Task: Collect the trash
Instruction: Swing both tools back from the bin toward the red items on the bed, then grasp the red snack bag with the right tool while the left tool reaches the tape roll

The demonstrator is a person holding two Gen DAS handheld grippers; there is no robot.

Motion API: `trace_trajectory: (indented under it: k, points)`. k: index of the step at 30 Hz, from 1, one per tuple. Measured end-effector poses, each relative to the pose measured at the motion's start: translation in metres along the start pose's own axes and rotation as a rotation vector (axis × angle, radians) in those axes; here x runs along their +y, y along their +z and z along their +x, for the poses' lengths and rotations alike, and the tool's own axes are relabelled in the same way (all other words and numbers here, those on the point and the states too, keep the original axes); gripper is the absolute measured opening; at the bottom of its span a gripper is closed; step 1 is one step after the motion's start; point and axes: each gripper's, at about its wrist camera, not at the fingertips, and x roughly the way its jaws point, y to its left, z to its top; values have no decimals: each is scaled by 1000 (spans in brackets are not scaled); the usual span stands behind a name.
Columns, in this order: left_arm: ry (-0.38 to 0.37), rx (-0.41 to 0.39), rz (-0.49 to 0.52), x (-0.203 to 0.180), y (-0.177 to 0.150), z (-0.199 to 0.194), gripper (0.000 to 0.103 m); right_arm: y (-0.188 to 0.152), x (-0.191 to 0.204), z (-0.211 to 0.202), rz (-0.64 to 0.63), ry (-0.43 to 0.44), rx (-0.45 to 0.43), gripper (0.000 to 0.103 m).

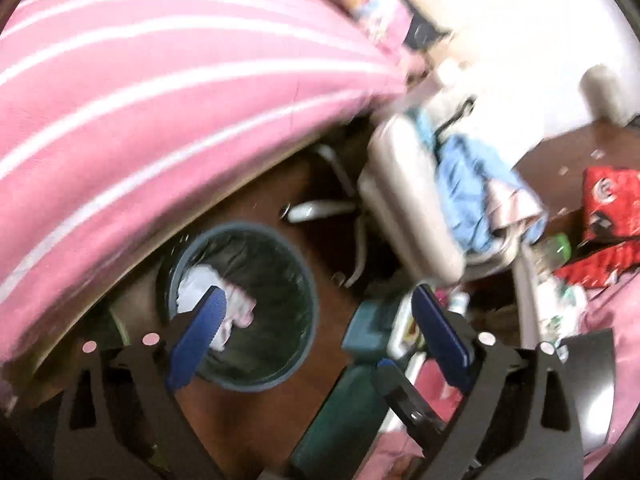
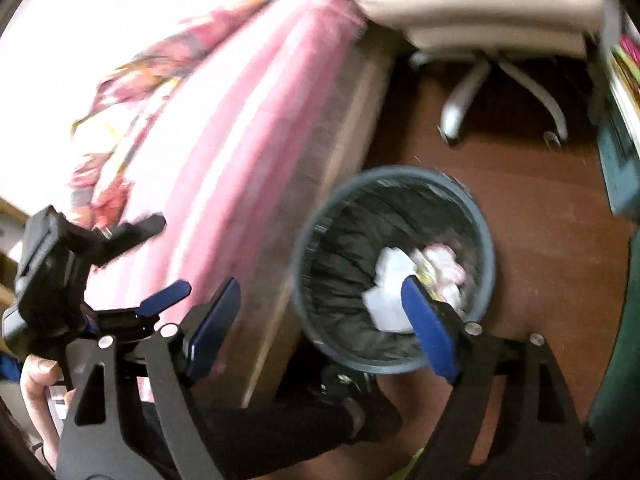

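Observation:
A round blue-grey trash bin [image 1: 312, 320] with a black liner stands on the brown floor beside the bed. It also shows in the right wrist view [image 2: 320, 236]. White and pink crumpled trash [image 2: 404, 276] lies inside it, also seen in the left wrist view [image 1: 192, 280]. My left gripper [image 1: 320, 312] is open and empty above the floor just right of the bin. My right gripper [image 2: 320, 304] is open and empty over the bin's left rim. The left gripper [image 2: 160, 300] shows in the right wrist view, held in a hand.
A bed with a pink striped cover [image 1: 140, 100] fills the left. A white office chair [image 2: 492, 20] stands beyond the bin, with blue clothes [image 1: 472, 184] on it. A red packet [image 1: 608, 208] and small litter lie on the floor at right. A teal box [image 1: 368, 328] sits near the bin.

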Motion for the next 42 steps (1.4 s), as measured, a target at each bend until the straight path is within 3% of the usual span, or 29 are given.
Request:
trace_trajectory:
  k: [6,12,19,24,29,36,42]
  points:
    - [-85,-173,-45,6,1,-64,92,-3,69,-25,-162,48,-97,86]
    - [-161,-373,-52,33,4,-165,92,-9,134,-46,-263,127,-132,88]
    - [31,-544,-45,83,9,-250,92,3,217,-39,-367,246,-103,89]
    - [156,-601,-59,131,14,-282,92,3,277,-24,-412,295,-57,90]
    - [212,-616,-120,186,25,-303,92,-10,326,19,-469,308,-24,90]
    - [306,-610,-120,217,69,-307,92,-21,357,81,-528,310,26,90]
    - [287,-584,-181,236,109,-290,92,-1,357,133,-399,312,135,90]
